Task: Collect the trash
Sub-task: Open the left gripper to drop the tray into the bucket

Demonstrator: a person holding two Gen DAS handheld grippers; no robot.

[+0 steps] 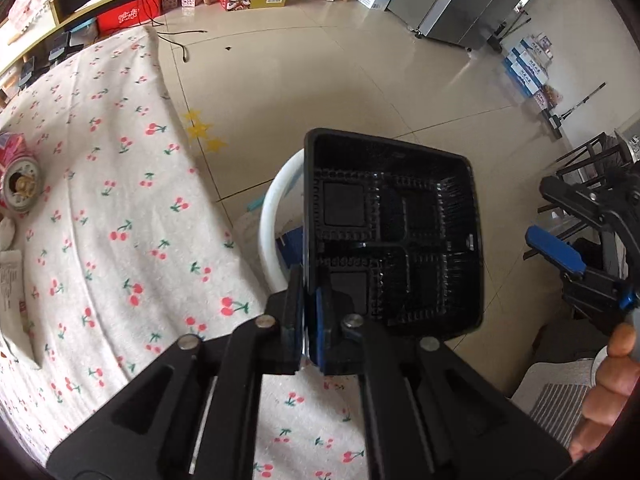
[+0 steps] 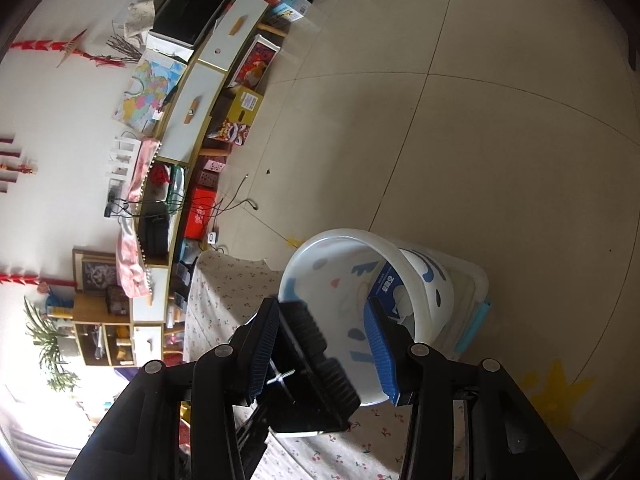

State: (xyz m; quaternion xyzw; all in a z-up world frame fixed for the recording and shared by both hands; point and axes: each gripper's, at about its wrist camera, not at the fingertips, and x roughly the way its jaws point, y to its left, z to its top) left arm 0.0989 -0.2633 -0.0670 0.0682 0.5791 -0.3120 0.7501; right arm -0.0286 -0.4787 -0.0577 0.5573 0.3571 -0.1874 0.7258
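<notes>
Left wrist: ribbed black plastic tray (image 1: pixel 394 236) in left tool (image 1: pixel 310 320).

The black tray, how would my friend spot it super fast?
Find the cherry-print tablecloth, then the white bucket on the floor beside it. Over the bucket, the left gripper pinches the black tray by one edge. It is the only black, square thing with compartments inside.

Black tray (image 1: pixel 394 236), cherry-print tablecloth (image 1: pixel 120 184)
</notes>
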